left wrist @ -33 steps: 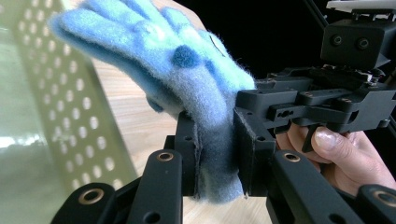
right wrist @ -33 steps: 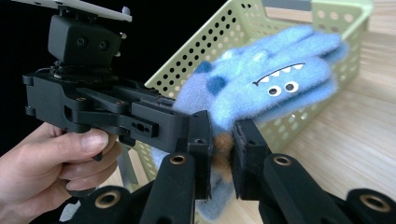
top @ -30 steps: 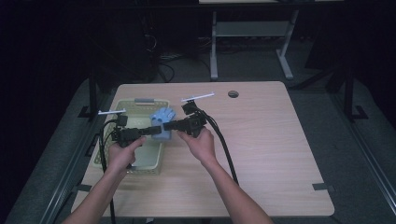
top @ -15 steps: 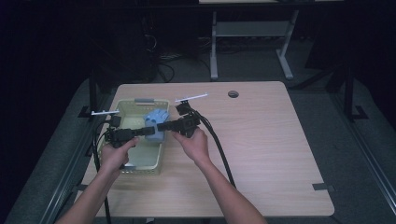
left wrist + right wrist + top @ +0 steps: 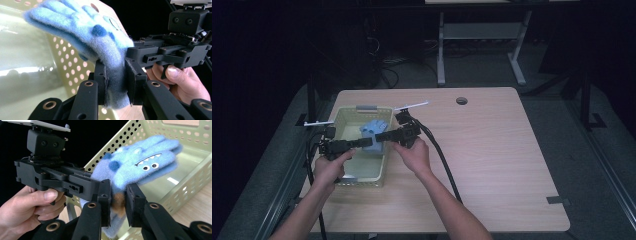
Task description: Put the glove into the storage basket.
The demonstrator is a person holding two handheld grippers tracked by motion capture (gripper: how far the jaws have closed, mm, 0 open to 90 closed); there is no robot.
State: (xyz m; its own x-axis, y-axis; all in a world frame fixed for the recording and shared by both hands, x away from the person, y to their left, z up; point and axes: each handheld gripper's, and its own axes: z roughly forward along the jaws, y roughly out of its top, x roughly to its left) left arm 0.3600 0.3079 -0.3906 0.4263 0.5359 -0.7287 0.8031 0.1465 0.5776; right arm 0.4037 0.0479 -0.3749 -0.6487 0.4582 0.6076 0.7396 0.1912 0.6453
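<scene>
Above the pale green perforated basket (image 5: 346,176), toward its right wall: one blue fuzzy glove (image 5: 373,133), printed with dark blue spots, two small eyes and a toothed mouth, fingers stretched out over the basket's inside, clear of the floor.

Left gripper (image 5: 117,79): reaching over the basket's near-left part toward the glove; jaws closed down on the cuff end, cloth squeezed between the pads (image 5: 102,82).

Right gripper (image 5: 118,201): crossing the basket's right wall from the table side; jaws likewise clamped on the cuff end, a brownish patch showing between them.

Left hand (image 5: 332,167): wrapped around its gripper's handle, at the basket's near-left corner.

Right hand (image 5: 413,152): just right of the basket, over bare wooden table (image 5: 502,160).

Round hole (image 5: 461,101) in the tabletop: well right of the basket, near the far edge.
</scene>
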